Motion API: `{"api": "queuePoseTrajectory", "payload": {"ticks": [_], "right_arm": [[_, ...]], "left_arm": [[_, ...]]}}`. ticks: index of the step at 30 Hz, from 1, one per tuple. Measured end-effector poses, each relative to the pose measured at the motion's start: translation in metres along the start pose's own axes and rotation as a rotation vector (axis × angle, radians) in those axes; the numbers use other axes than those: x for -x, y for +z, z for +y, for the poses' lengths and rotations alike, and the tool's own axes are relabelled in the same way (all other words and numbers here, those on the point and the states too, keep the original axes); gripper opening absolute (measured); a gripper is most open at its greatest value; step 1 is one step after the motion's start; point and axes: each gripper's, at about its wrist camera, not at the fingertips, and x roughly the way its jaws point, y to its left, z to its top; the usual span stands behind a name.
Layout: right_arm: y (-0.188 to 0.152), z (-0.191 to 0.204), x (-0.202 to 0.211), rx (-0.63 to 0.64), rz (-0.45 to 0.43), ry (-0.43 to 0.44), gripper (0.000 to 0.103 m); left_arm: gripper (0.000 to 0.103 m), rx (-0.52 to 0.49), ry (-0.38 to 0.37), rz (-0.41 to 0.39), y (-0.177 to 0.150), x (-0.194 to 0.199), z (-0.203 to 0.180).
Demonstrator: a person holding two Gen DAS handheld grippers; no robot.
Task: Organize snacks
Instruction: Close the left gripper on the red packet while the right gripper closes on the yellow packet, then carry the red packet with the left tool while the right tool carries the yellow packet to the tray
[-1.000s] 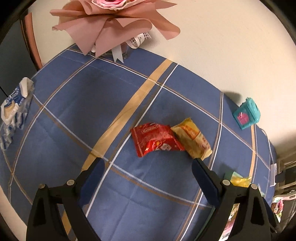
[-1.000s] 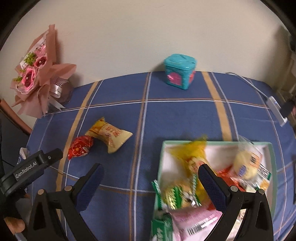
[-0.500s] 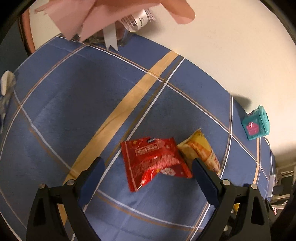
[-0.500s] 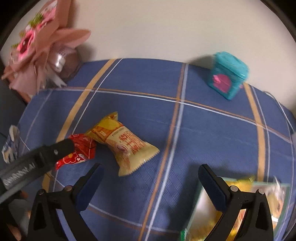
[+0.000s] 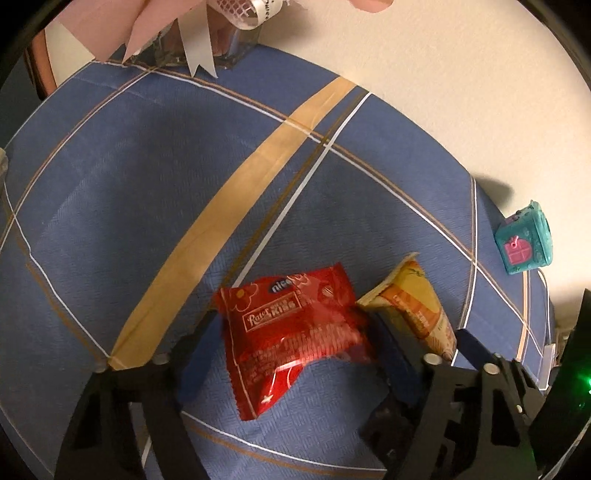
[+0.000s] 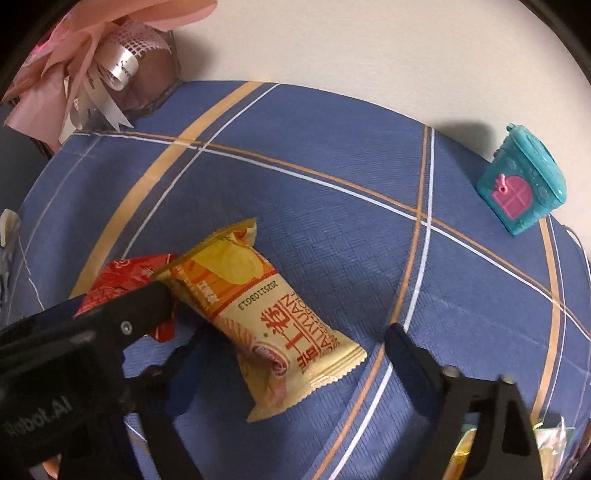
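**Both tongs closing around the two loose snack packets**

In your left wrist view, the left gripper (image 5: 295, 339) points steeply down at the blue plaid tablecloth (image 5: 147, 206); the red snack packet (image 5: 295, 332) lies flat between its blue-padded fingers (image 5: 201, 350), and the jaws are closing on it; the pads look just beside the packet's edges, not yet pressing, so the tongs are still released. Touching the red packet's right corner lies the yellow snack packet (image 5: 417, 314), partly behind the right-hand finger; far right, by the wall, stands a teal toy box (image 5: 524, 240); at the far left edge sits a pink wrapped bouquet (image 5: 177, 26) with white ribbon.

In your right wrist view, the right gripper (image 6: 291, 354) straddles the yellow snack packet (image 6: 266, 306), which lies diagonally on the cloth with its near end between the fingers; these jaws are also closing, yet a clear gap shows on the right side, so nothing is grasped. The left gripper's black body (image 6: 74, 354) crosses the near left, covering part of the red packet (image 6: 125, 280); the teal box (image 6: 521, 184) stands far right; at the near right corner a few wrapped snacks (image 6: 546, 439) peek in.
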Motion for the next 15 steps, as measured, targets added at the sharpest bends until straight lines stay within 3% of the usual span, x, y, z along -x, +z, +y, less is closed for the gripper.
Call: {"api": "queuePoseTrajectory", "payload": {"ticks": [7,15], "right_arm": [[-0.003,-0.011,0.005,-0.046,-0.001,0.036,0.062],[-0.021,-0.028,0.020,-0.124,0.010,0.054,0.061]], "left_arm": [[0.071,-0.002,-0.013,-0.009,-0.002,0.001,-0.003],[0.058,0.017,-0.033,-0.013,-0.020,0.011,-0.002]]}}
